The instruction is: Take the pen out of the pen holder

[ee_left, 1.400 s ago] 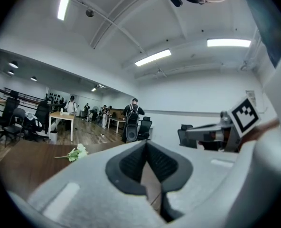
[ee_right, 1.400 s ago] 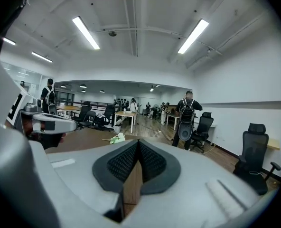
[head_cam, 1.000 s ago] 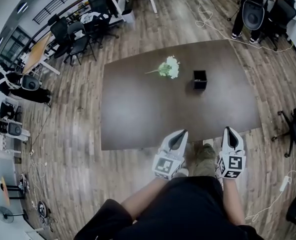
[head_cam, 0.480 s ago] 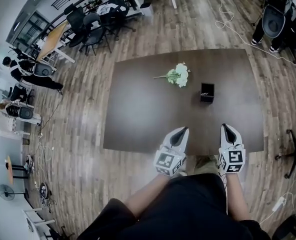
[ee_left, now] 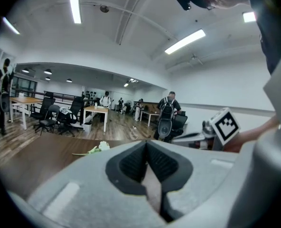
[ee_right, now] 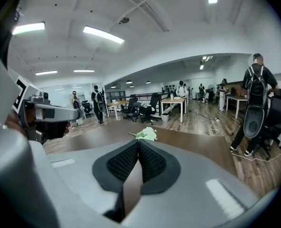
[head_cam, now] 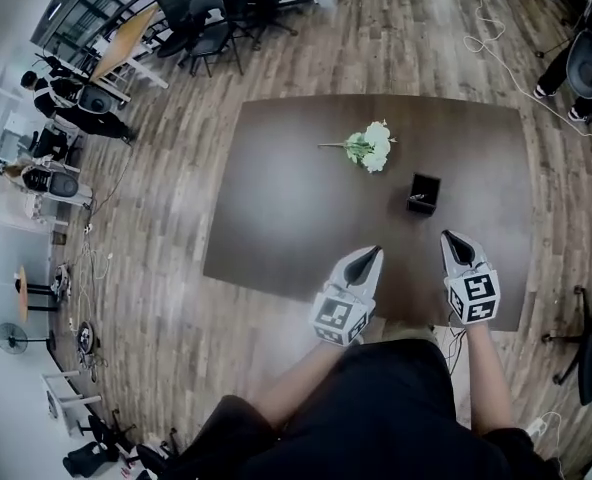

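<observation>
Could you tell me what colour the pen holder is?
The square pen holder is black, clearest in the head view.

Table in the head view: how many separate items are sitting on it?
2. A bunch of white flowers lies toward the far side of the table; a black pen holder stands nearer, to their right. Anything inside the holder is too small to make out.

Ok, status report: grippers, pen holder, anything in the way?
Left gripper shut, empty. Right gripper shut, empty. Pen holder upright on table, just ahead of right gripper, untouched. Flowers beyond it to the left, not in the way.
</observation>
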### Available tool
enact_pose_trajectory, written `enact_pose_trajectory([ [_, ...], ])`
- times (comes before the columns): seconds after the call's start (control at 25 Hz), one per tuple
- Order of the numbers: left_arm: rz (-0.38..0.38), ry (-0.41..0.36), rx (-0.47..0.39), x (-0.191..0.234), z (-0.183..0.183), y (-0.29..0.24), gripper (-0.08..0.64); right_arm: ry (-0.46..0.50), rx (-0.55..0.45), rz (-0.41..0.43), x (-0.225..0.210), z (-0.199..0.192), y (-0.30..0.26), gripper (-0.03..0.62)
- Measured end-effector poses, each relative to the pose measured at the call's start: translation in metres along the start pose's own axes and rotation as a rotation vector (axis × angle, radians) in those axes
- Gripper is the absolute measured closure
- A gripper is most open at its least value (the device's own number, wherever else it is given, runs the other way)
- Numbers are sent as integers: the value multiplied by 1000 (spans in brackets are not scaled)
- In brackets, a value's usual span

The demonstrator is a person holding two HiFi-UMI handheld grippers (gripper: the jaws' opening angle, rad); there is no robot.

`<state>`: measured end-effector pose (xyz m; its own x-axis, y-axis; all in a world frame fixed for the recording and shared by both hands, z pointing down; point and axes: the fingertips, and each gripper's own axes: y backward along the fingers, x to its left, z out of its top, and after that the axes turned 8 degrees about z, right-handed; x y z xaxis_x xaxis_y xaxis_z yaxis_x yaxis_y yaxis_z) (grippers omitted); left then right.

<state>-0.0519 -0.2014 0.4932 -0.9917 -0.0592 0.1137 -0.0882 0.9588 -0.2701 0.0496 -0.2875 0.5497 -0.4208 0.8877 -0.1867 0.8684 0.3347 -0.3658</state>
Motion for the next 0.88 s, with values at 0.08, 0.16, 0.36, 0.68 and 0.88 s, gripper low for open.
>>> enact_pose_trajectory([
  [0.08, 20, 9, 16, 4, 0, -15, 557, 34, 41, 22, -17, 4, -13, 588],
  [0.16, 31, 20, 24, 10, -1, -30, 557, 62, 78, 50, -32, 7, -31, 577],
  [0.36, 68, 16, 69, 13, -19, -68, 557, 148, 189, 158, -65, -10, -77, 555],
  [0.68, 101, 31, 118, 22, -37, -115, 557, 329, 384, 438, -84, -43, -138, 517],
  [0.88, 133, 56, 134, 28, -51, -136, 557, 399, 474, 529, -100, -67, -169, 517],
])
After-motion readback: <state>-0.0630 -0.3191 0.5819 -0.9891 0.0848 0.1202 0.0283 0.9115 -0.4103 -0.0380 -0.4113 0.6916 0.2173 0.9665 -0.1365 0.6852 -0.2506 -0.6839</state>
